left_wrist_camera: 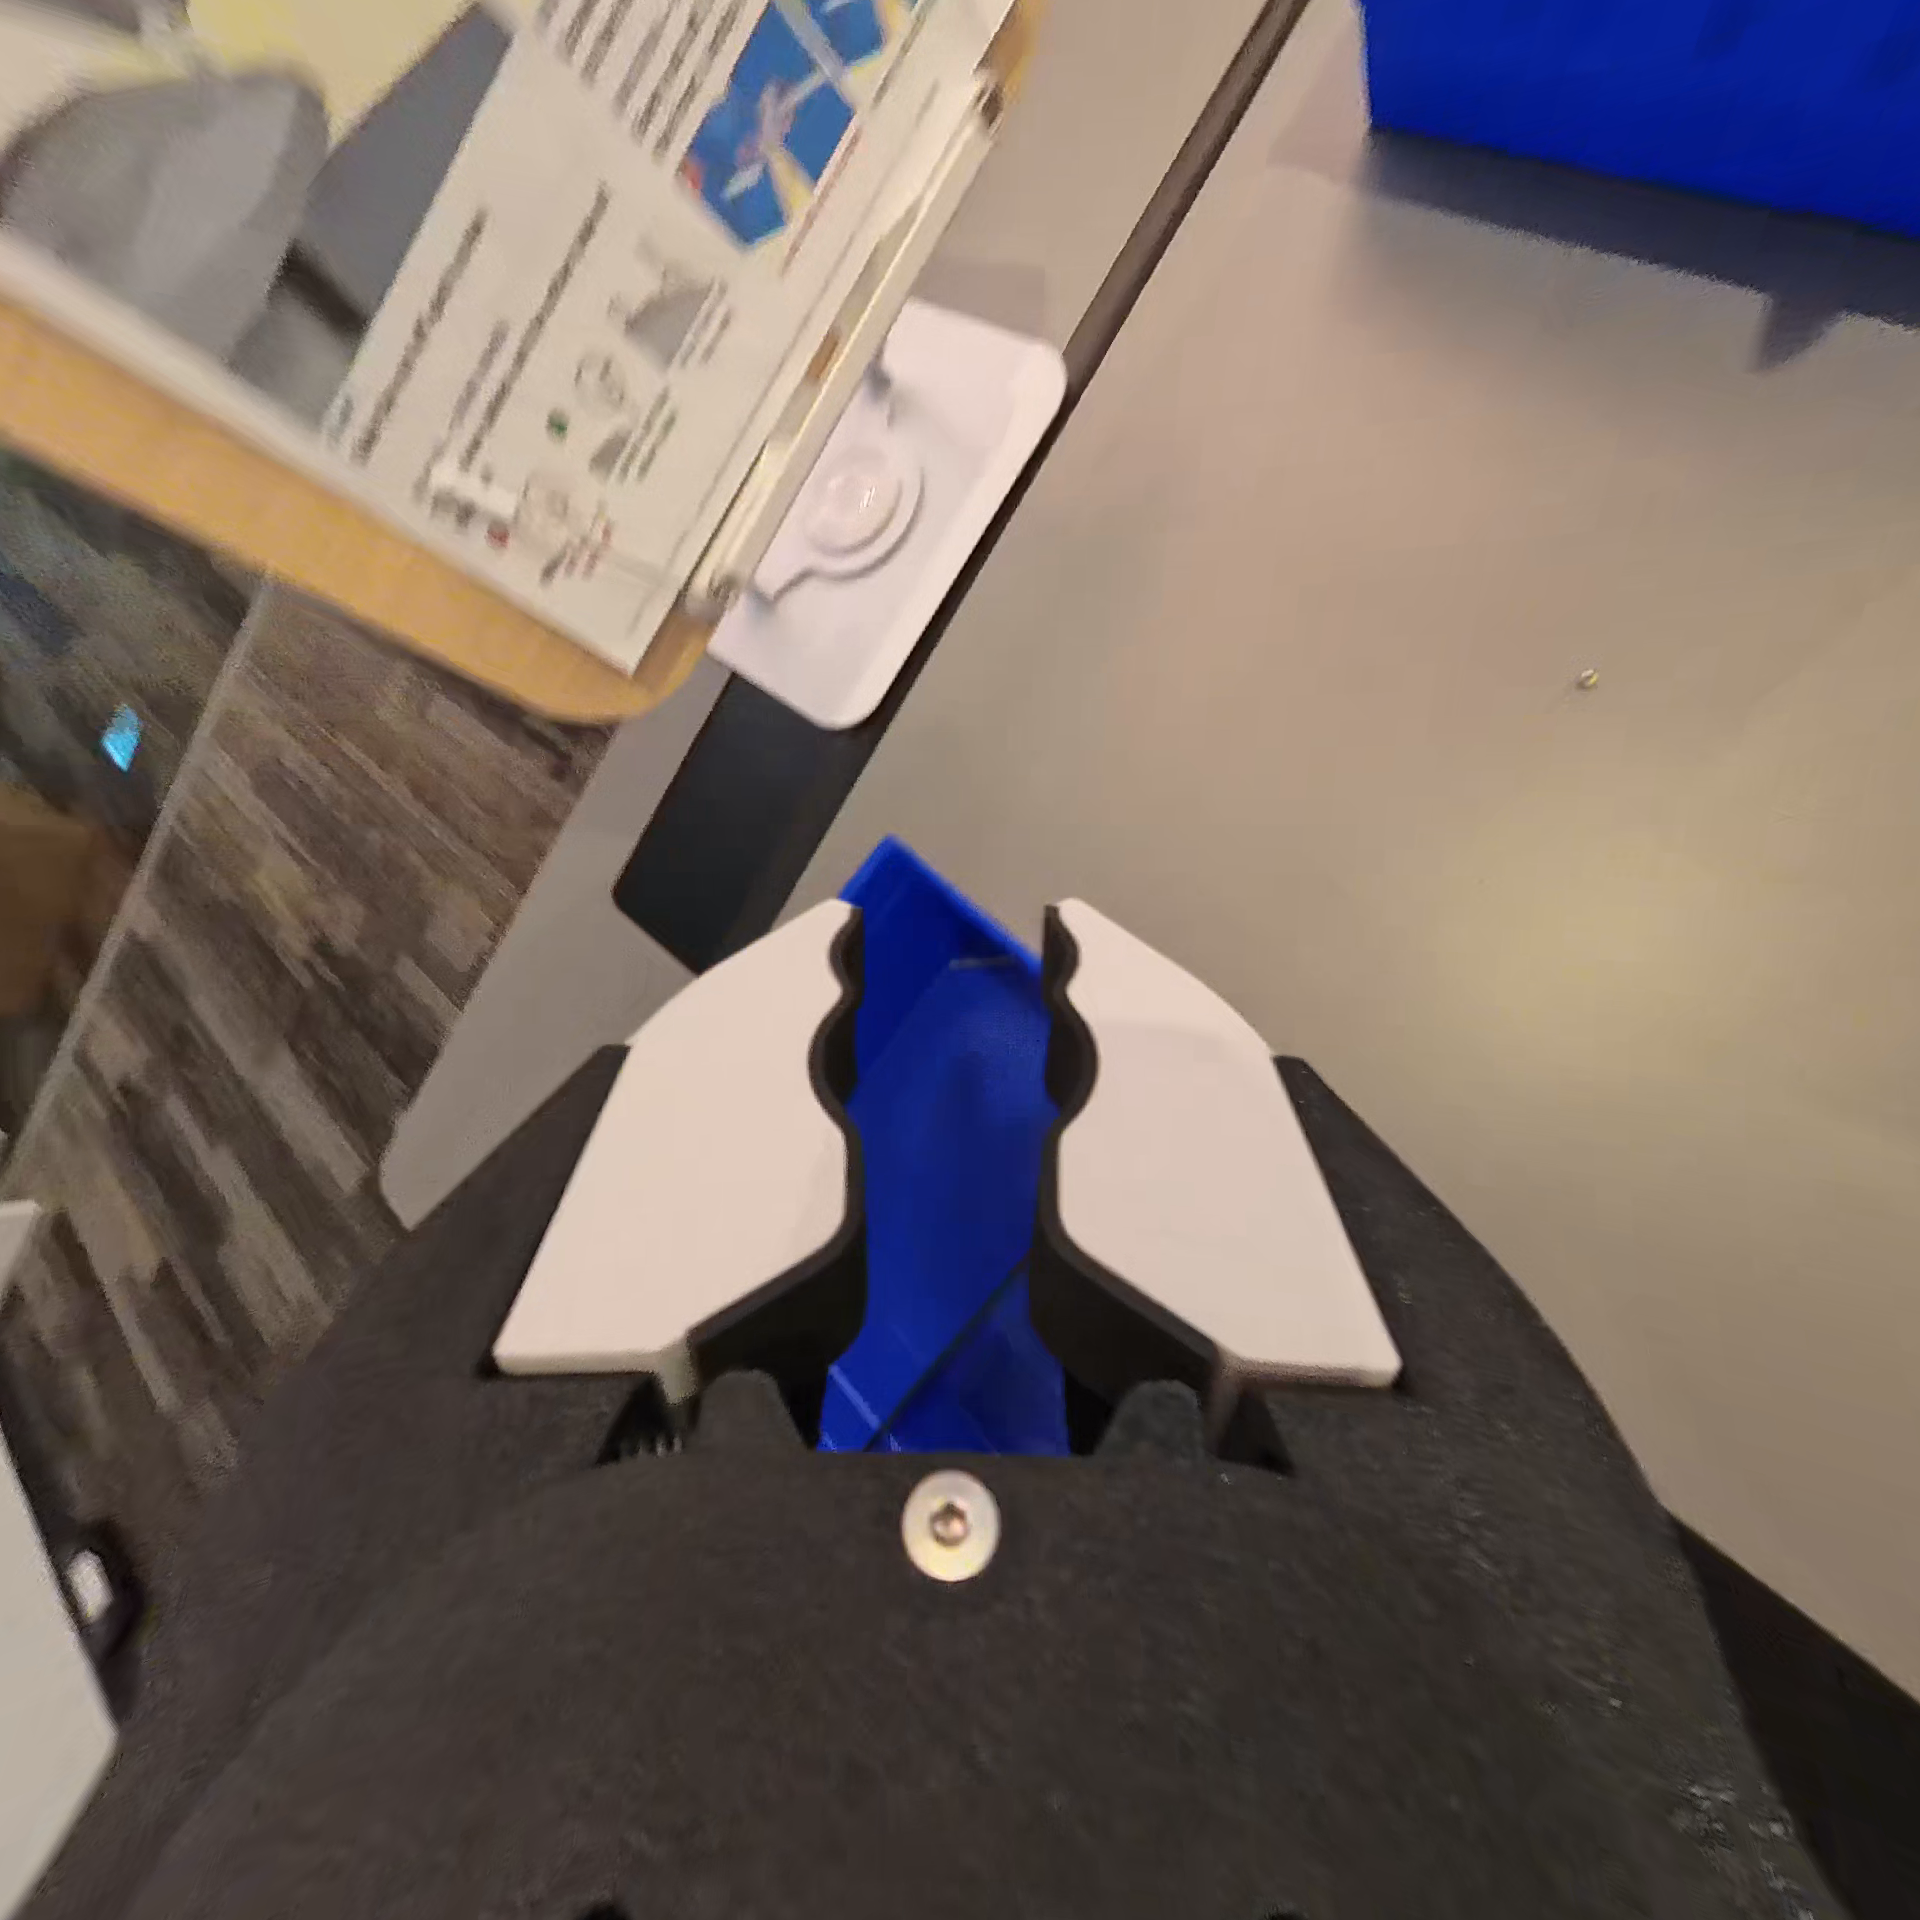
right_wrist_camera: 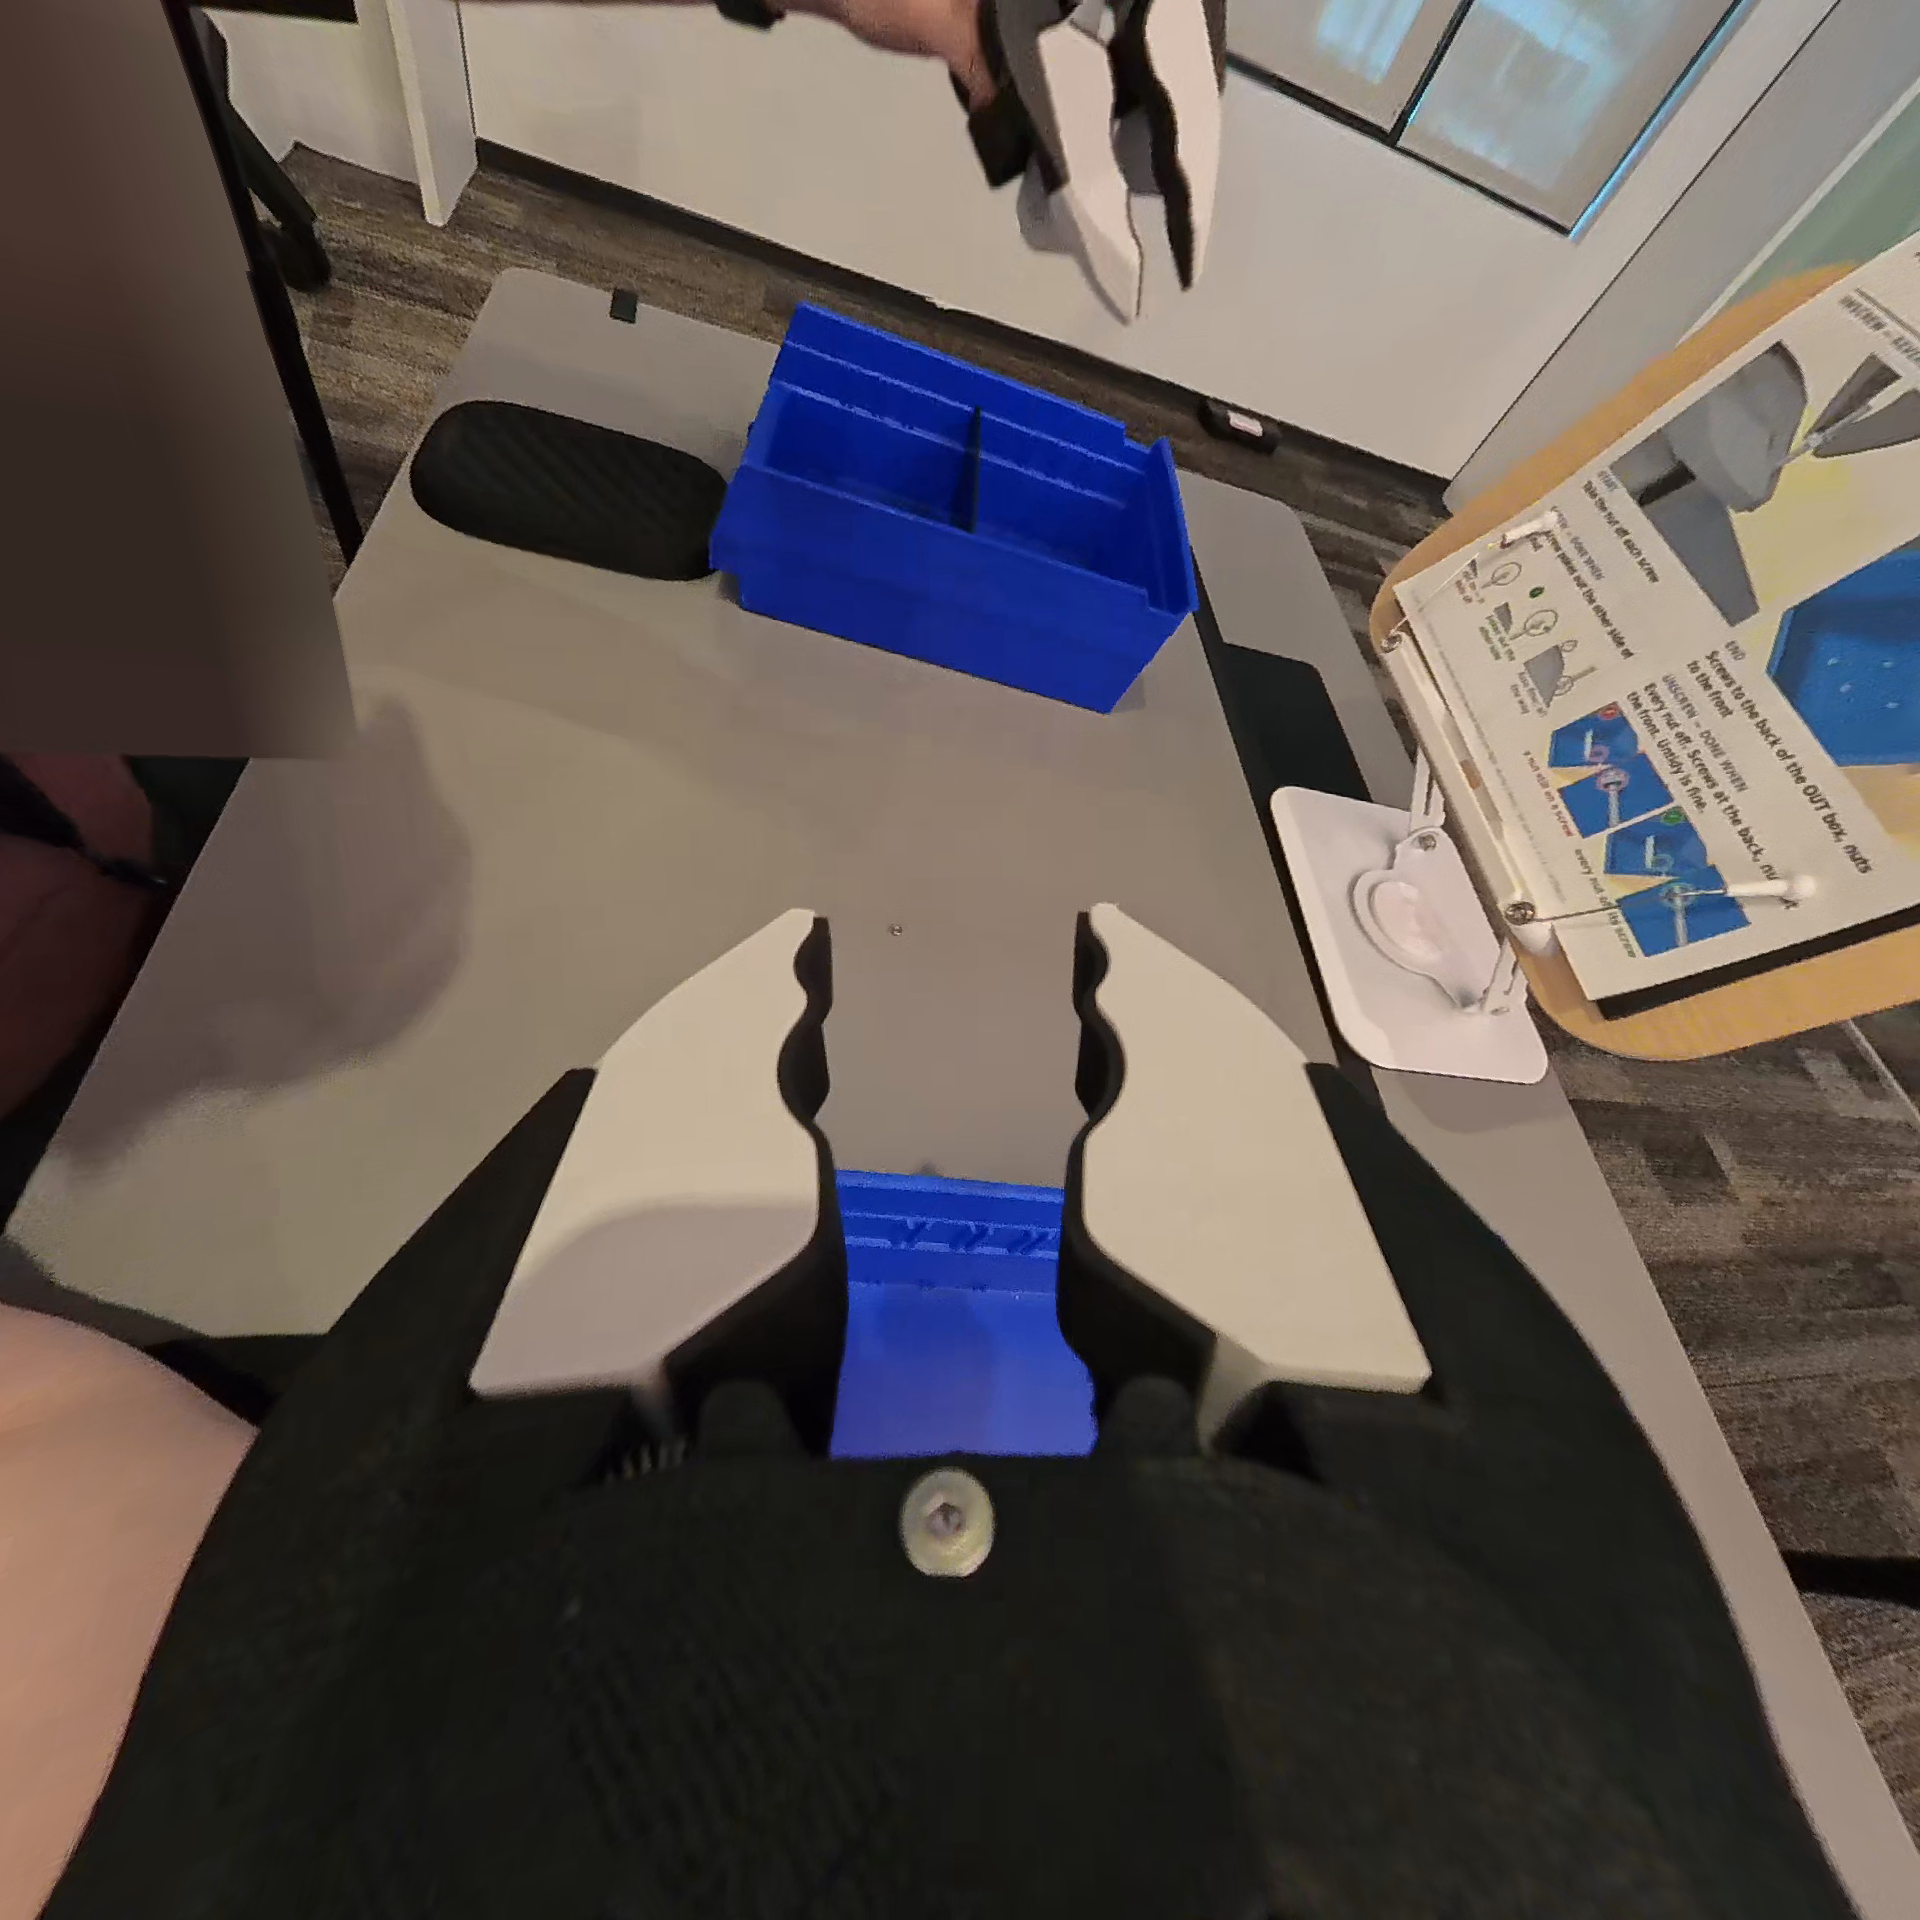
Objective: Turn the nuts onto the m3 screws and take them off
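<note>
A tiny metal nut (right_wrist_camera: 897,930) lies loose on the grey table (right_wrist_camera: 623,831); it also shows in the left wrist view (left_wrist_camera: 1587,680). My right gripper (right_wrist_camera: 951,925) is open and empty, low over the table, with the nut just beyond its left fingertip. A blue box (right_wrist_camera: 956,1330) shows between its fingers, close under the camera. My left gripper (left_wrist_camera: 945,914) is open and empty, with a blue box (left_wrist_camera: 945,1122) visible through the gap below it. In the right wrist view the left gripper (right_wrist_camera: 1153,296) hangs in the air above the far table edge. No screws are visible.
A blue bin with a divider (right_wrist_camera: 956,520) stands at the far middle of the table; a blue bin also shows in the left wrist view (left_wrist_camera: 1662,94). A black pad (right_wrist_camera: 561,488) lies left of it. An instruction card (right_wrist_camera: 1662,675) on a white stand base (right_wrist_camera: 1403,935) is at the right edge. One gripper's finger ends stand about 35 cm off the other's.
</note>
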### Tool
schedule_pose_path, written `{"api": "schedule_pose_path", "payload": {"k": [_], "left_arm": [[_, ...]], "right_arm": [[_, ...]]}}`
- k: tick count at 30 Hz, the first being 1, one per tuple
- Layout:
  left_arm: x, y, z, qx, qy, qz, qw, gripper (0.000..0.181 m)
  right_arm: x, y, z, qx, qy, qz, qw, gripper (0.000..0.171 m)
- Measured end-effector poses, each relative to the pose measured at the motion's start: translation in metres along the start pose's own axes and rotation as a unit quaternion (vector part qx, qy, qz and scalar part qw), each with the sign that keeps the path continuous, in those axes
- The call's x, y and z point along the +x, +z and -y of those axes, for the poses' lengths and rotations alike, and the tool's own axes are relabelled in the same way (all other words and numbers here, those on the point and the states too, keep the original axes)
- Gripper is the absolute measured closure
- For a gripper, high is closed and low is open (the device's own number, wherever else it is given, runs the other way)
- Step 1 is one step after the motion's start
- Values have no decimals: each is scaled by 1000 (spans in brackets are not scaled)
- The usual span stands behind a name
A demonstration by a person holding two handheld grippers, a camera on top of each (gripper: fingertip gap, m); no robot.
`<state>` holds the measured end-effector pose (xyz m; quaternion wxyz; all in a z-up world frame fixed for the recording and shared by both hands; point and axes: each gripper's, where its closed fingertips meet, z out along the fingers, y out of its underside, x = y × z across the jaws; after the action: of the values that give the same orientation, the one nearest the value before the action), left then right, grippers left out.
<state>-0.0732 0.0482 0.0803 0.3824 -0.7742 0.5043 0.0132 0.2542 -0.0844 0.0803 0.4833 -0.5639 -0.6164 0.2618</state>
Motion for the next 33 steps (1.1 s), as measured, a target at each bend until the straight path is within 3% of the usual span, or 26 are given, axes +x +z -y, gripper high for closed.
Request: {"api": "schedule_pose_path", "payload": {"k": [5,8,15,22,28,33], "left_arm": [[-21,10,-59,-29,-35,-37,998,143],[-25,37,-96,-69,-16,-55,996,139],[-12,106,-145,-117,-12,-135,984,132],[-9,143,-155,-131,-37,-164,977,126],[9,163,-147,-71,99,-181,976,126],[28,177,-149,-69,143,-237,958,116]], "right_arm": [[3,18,-8,-23,14,17,999,125],[1,33,-1,-7,16,52,998,124],[-10,63,34,75,-2,122,990,123],[-12,78,29,62,6,134,989,123],[-13,96,14,34,29,160,986,121],[-15,98,9,25,33,168,985,121]]}}
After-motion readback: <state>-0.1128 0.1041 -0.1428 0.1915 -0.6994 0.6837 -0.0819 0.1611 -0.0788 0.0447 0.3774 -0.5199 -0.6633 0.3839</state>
